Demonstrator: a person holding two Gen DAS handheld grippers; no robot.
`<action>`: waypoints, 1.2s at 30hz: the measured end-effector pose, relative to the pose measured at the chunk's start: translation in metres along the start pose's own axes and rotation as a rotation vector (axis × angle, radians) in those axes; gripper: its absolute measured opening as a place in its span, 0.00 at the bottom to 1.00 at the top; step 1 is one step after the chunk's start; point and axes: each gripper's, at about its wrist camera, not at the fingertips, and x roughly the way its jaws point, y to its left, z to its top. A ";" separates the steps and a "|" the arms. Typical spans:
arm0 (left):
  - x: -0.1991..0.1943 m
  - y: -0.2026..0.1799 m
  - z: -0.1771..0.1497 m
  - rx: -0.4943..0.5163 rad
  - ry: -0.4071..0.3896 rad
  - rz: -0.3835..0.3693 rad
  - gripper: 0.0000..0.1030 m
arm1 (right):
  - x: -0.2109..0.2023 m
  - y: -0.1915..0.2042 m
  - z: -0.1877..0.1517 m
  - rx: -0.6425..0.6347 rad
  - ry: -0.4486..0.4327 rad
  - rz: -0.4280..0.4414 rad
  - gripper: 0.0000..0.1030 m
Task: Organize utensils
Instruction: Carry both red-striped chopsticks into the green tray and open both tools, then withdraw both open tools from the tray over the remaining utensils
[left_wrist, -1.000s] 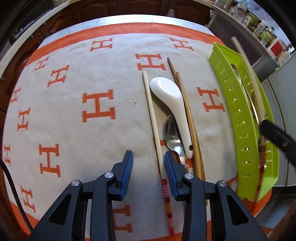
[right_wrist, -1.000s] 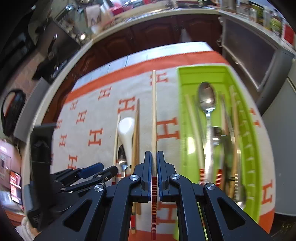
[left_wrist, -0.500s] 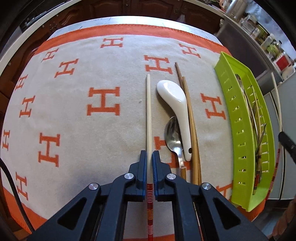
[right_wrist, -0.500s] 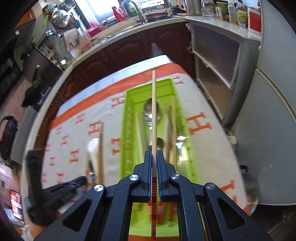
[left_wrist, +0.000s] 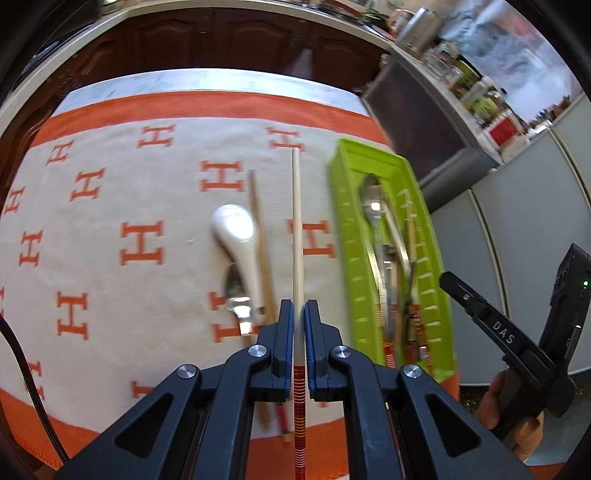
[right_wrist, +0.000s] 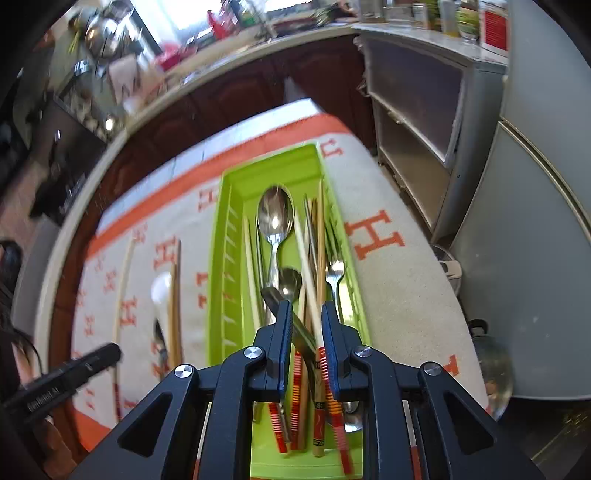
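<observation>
Left wrist view: smeared by motion, with the contents of the green tray (left_wrist: 354, 280) only partly legible as metal handles and striped ends. Showed the left hand-held gripper (left_wrist: 298, 306) clamped tight on a pale chopstick (left_wrist: 297, 221), the red-striped end cut off at the bottom edge. Hid part of a steel spoon (left_wrist: 233, 291) under a white ceramic spoon (left_wrist: 236, 229), with a brown chopstick (left_wrist: 260, 240) just beside both on the H-patterned cloth (left_wrist: 140, 243) over the counter. Caught the right hand-held gripper (left_wrist: 480, 317) at the right edge, lettered "DAS", with part of a hand (left_wrist: 513, 417) below it. Backed by dark wooden cabinets and a cluttered, blurred worktop.

Right wrist view: looked down into the tray (right_wrist: 221, 280). Found the right hand-held gripper (right_wrist: 303, 314) with jaws just opened and standing apart, a striped chopstick (right_wrist: 308, 266) between them, unpinched, lying slanted over spoons, a fork and other chopsticks in the tray. Could not tell whether it brushed the right pad. Picked up the left hand-held gripper (right_wrist: 74, 369) at lower left, lettering too blurred to read. Framed by grey cabinets and a kitchen worktop with pots.
</observation>
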 end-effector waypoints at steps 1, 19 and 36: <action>0.003 -0.010 0.004 0.012 0.010 -0.017 0.03 | -0.006 -0.004 0.001 0.030 -0.011 0.011 0.16; 0.076 -0.081 0.031 0.084 0.085 -0.030 0.13 | -0.036 -0.028 -0.005 0.140 -0.031 0.036 0.16; -0.008 0.012 0.001 0.112 -0.065 0.122 0.35 | -0.015 0.040 -0.027 -0.016 0.061 0.095 0.16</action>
